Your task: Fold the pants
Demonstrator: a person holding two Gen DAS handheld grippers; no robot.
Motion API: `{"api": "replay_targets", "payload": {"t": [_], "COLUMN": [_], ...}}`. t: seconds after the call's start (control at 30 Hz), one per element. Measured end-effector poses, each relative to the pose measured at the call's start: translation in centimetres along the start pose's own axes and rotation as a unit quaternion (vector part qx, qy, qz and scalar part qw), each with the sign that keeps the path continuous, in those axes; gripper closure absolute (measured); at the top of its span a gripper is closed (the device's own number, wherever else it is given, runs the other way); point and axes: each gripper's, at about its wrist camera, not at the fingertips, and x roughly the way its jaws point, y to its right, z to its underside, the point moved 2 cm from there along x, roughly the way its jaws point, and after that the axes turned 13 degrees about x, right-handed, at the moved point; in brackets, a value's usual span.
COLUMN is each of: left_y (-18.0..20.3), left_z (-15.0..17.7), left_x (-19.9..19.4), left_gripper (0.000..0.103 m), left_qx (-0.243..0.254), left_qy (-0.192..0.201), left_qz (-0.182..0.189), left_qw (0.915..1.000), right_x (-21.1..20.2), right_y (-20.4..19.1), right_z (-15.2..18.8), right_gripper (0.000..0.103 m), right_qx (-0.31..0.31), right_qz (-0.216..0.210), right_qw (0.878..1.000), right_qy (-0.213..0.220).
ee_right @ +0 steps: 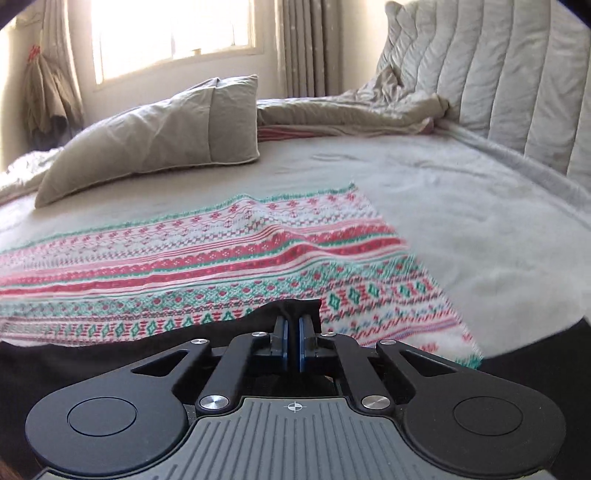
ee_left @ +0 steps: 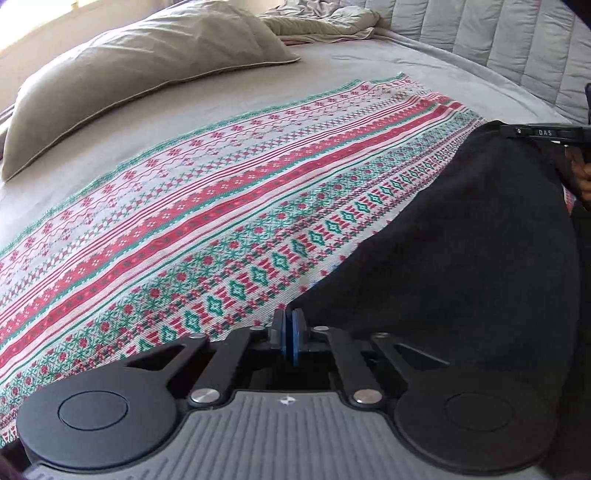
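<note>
Black pants [ee_left: 461, 258] lie over the red, green and white patterned blanket [ee_left: 221, 206] on the bed. My left gripper [ee_left: 288, 332] is shut on a corner edge of the pants, low over the blanket. My right gripper [ee_right: 291, 332] is shut on another corner of the black pants [ee_right: 288, 310], holding it just above the blanket [ee_right: 221, 258]. The right gripper also shows in the left wrist view [ee_left: 543, 133] at the far right, held by a hand, with the pants hanging between the two grippers.
A grey pillow [ee_left: 140, 70] lies at the back left of the bed. A crumpled grey duvet [ee_right: 351, 107] lies at the back, against a quilted headboard [ee_right: 498, 74]. A window with curtains [ee_right: 173, 33] stands behind. Bare grey sheet [ee_right: 480, 221] lies right of the blanket.
</note>
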Motion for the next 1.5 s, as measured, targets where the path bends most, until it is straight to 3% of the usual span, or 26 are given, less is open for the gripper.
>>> {"api": "replay_targets", "payload": {"t": [0.13,0.3,0.43,0.57,0.63,0.67,0.7,0.73,0.77,0.8,1.0,1.17,1.33,1.43,1.5], "left_y": [0.7,1.4,1.0,0.6,0.7,0.9,1.2,1.7,2.2,2.7,8.2,14.0,17.4,17.8,17.7], "left_z": [0.1,-0.3,-1.6,-2.9,-3.3,-3.5,-3.6,-3.8,-3.9,-4.0,-3.6,-1.8,0.3,0.9,1.5], "left_x": [-0.4,-1.3,-1.6,0.3,2.2,2.8,3.0,2.8,2.3,1.4,-3.3,-5.8,-4.8,-2.8,-2.1], "left_gripper": [0.098,0.098,0.098,0.097,0.091,0.09,0.087,0.078,0.072,0.063,0.047,0.046,0.046,0.047,0.047], "left_qx": [0.016,0.024,0.007,-0.009,-0.009,-0.006,-0.005,-0.004,-0.004,-0.004,0.018,0.075,0.115,0.129,0.134], "left_qy": [0.013,0.053,0.095,0.089,0.058,0.045,0.044,0.051,0.063,0.074,0.131,0.156,0.145,0.125,0.124], "left_qz": [-0.027,-0.085,-0.168,-0.236,-0.252,-0.259,-0.263,-0.263,-0.254,-0.243,-0.159,-0.087,-0.038,-0.045,-0.058], "left_qw": [0.9994,0.9947,0.9812,0.9675,0.9658,0.9649,0.9638,0.9635,0.9651,0.9671,0.9783,0.9811,0.9819,0.9826,0.9815], "right_x": [0.1,0.0,0.7,2.5,3.5,3.7,3.6,3.3,2.7,2.0,-2.4,-4.6,-4.3,-3.9,-3.4], "right_y": [0.2,0.2,-0.2,-0.6,-0.5,-0.4,-0.2,0.2,0.7,1.1,5.1,7.6,8.1,8.3,8.5], "right_z": [0.5,0.4,-0.7,-2.0,-2.1,-2.1,-2.1,-2.0,-2.0,-1.9,-0.8,2.2,5.0,5.4,5.5], "right_gripper": [0.099,0.099,0.099,0.098,0.091,0.083,0.068,0.057,0.037,0.034,0.034,0.034,0.046,0.055,0.094], "right_qx": [-0.002,0.0,0.005,0.021,0.038,0.041,0.042,0.044,0.048,0.049,0.089,0.152,0.201,0.231,0.263], "right_qz": [0.007,0.01,0.009,-0.007,-0.01,0.0,0.011,0.017,0.016,0.009,0.002,-0.019,-0.034,-0.038,-0.062], "right_qw": [1.0,1.0,0.999,0.999,0.998,0.998,0.998,0.998,0.998,0.998,0.996,0.986,0.972,0.969,0.96], "right_qy": [0.003,0.019,0.037,0.048,0.043,0.043,0.042,0.04,0.038,0.037,-0.015,-0.072,-0.115,-0.079,-0.079]}}
